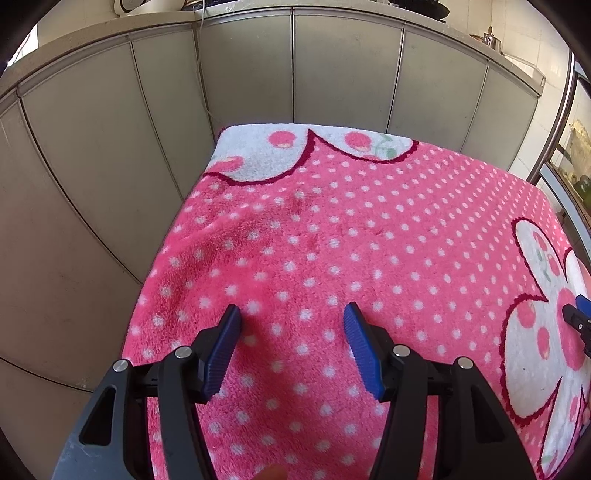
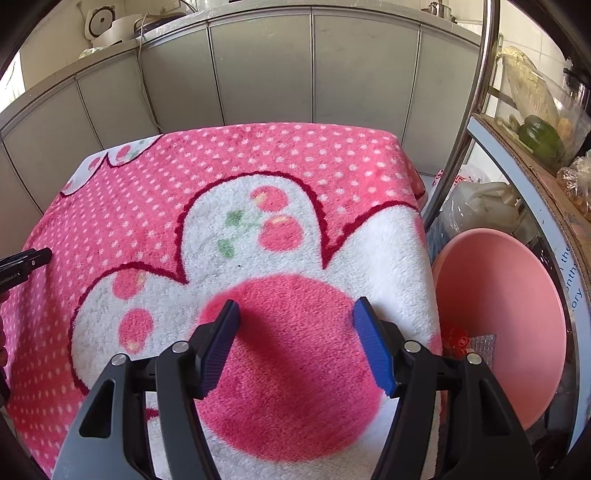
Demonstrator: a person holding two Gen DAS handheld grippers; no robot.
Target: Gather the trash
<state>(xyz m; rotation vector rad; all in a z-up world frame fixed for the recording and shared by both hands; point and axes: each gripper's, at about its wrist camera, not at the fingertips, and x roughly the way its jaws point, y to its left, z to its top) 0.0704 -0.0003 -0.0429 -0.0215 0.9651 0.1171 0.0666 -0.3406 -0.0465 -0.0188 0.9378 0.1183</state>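
A pink polka-dot blanket [image 1: 369, 236] with white flower shapes covers the table, and I see no loose trash on it. My left gripper [image 1: 292, 307] hovers open over the dotted part with nothing between its blue pads. Over the big pink circle of a flower [image 2: 295, 369] my right gripper [image 2: 297, 302] is also open and empty. Right of the table stands a pink basin [image 2: 517, 288] holding a red wrapper [image 2: 458, 338] and a silvery foil piece [image 2: 482, 341]. Each view catches the other gripper's tip at its edge: the right gripper [image 1: 580, 314] and the left gripper [image 2: 26, 262].
Grey cabinet doors [image 1: 332, 74] stand close behind the table, with a white appliance [image 2: 110, 26] on the counter above. A metal rack pole [image 2: 469, 110] rises at the right. Behind it are plastic bags [image 2: 476, 206] and a shelf with a green pepper [image 2: 539, 136].
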